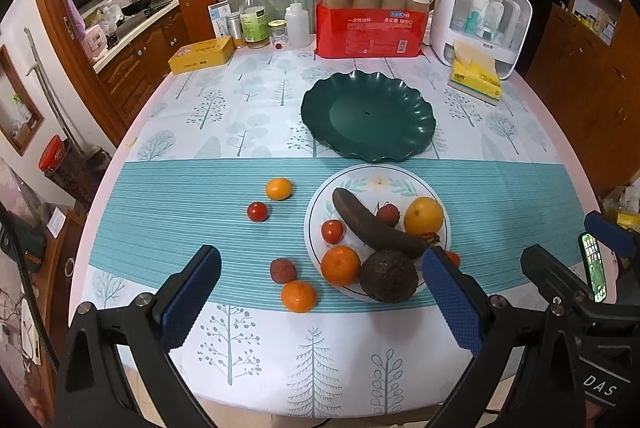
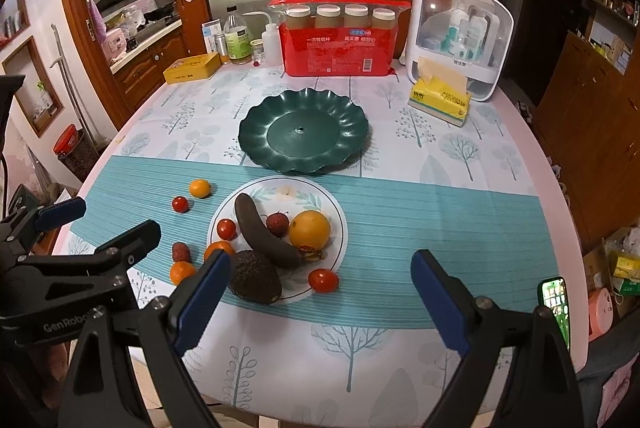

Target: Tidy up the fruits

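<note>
A white plate [image 1: 400, 177] [image 2: 336, 216] holds a dark banana [image 1: 372, 224] [image 2: 264, 234], an avocado [image 1: 387, 275] [image 2: 254, 276], an orange [image 1: 424, 215] [image 2: 310, 230], a tangerine [image 1: 340, 265], a tomato [image 1: 332, 231] [image 2: 226, 229] and a lychee [image 1: 387, 214] [image 2: 277, 223]. Loose on the cloth lie a kumquat [image 1: 279, 188] [image 2: 199, 188], tomatoes [image 1: 257, 211] [image 2: 323, 280], a lychee [image 1: 283, 270] [image 2: 180, 252] and a tangerine [image 1: 298, 296] [image 2: 182, 273]. An empty green dish [image 1: 368, 116] [image 2: 303, 130] stands behind. My left gripper [image 1: 320, 302] and right gripper [image 2: 320, 304] are open and empty near the table's front edge.
At the back stand a red cup pack [image 1: 370, 24], bottles [image 1: 253, 18], a yellow tin [image 1: 202, 54], a white organiser [image 1: 484, 16] and a tissue pack [image 1: 476, 78]. A phone [image 2: 556, 304] sits at the right edge. The table edge curves round on both sides.
</note>
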### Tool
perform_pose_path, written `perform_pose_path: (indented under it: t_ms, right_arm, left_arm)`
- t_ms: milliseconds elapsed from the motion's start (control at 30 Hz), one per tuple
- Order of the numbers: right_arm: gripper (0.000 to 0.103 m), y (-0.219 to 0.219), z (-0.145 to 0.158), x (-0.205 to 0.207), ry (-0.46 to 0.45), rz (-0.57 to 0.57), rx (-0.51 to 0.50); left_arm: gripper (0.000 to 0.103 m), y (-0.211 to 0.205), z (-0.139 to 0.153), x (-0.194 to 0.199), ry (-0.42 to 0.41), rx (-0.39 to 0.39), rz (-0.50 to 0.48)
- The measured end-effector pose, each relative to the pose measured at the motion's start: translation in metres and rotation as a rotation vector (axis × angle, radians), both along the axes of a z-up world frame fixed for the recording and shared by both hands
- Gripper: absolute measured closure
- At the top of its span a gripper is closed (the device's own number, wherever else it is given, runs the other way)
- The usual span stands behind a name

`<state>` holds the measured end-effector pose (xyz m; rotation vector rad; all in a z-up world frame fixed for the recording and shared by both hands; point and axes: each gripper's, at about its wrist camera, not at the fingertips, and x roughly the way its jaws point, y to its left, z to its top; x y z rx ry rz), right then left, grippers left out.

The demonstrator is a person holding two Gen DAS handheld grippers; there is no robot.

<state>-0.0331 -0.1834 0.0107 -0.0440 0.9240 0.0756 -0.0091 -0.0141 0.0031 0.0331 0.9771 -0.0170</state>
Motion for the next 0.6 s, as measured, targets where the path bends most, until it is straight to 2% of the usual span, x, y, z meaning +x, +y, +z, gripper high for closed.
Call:
perform_pose_path:
  t_ms: [600]
  right_arm:
    - [0.011,-0.007,-0.002,-0.006,0.0,0.043,0.042]
  left_arm:
    - [0.003,-0.005,0.004,-0.014,-0.005,0.033,0.039]
